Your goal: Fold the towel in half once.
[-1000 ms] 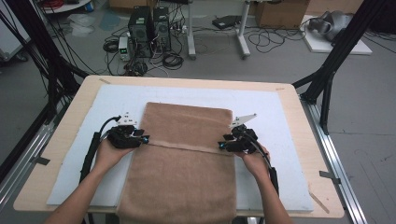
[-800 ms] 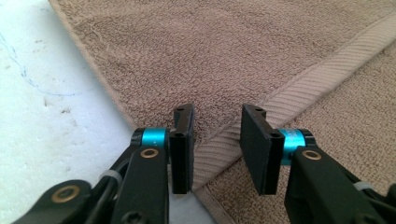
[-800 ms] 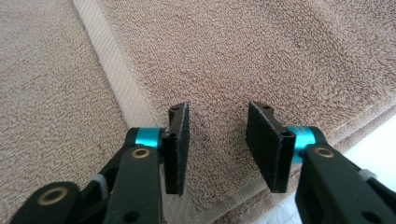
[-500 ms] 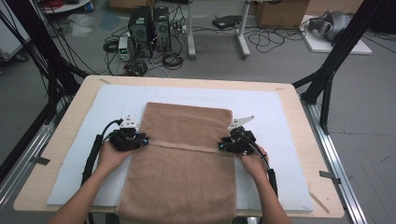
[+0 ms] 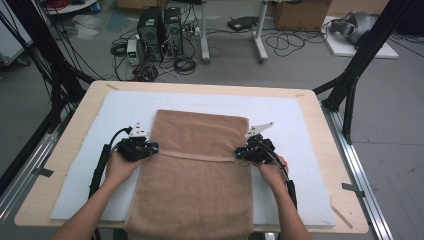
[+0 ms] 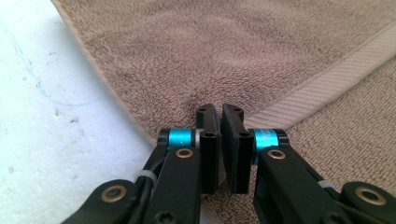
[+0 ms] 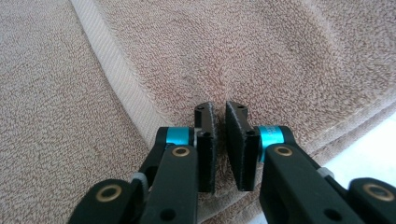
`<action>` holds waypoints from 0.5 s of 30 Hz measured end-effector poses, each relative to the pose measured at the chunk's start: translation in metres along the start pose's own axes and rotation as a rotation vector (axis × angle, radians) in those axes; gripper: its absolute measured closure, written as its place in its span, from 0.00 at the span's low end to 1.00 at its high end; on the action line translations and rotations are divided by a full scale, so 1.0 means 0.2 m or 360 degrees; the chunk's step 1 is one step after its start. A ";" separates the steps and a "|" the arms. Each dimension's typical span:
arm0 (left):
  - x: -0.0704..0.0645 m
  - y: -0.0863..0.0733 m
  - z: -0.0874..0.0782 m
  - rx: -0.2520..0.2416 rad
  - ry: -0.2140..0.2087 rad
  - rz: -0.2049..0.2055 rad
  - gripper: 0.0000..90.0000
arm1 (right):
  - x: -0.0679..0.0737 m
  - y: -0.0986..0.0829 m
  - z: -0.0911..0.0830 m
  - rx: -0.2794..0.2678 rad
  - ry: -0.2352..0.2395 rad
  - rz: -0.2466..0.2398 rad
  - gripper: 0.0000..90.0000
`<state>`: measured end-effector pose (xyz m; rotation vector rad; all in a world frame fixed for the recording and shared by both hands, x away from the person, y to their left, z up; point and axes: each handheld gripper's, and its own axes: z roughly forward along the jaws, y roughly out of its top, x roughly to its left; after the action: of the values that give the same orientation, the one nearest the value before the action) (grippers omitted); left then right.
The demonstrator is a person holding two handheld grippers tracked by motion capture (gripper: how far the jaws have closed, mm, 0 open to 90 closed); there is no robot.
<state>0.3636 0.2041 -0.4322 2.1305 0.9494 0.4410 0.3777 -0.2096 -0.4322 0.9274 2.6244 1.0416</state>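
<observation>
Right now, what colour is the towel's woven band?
Pale beige, lighter than the brown towel; the band shows best in the left gripper view.

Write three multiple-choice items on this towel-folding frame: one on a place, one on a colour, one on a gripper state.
1. Where does the folded-over edge of the brown terry towel lie?
A. About midway along the towel, between the two grippers
B. At the table's far edge
C. Off the white foam mat

2. What colour is the towel's woven hem band?
A. Blue
B. Pale beige
C. Black

3. How do the left gripper and right gripper stand?
A. Both wide open
B. One lifted high above the table
C. Both nearly closed at the towel's side edges

Answers: 1 A, the high view shows the hem crossing from gripper to gripper. 2 B, the band is lighter than the pile. 3 C, only a thin gap separates each pair of jaws.
</observation>
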 end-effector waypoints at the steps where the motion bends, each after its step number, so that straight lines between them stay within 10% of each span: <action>1: 0.00 0.00 -0.01 -0.0008 0.0000 -0.0002 0.95 | 0.00 0.00 0.00 -0.0005 -0.0002 -0.0009 0.93; 15: -0.02 0.02 -0.07 -0.0068 -0.0008 0.0017 0.95 | 0.01 0.04 -0.07 -0.0046 -0.0016 -0.0035 0.94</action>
<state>0.3554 0.2066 -0.4197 2.0981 0.9180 0.4574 0.3747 -0.2126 -0.4167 0.8933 2.5987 1.0639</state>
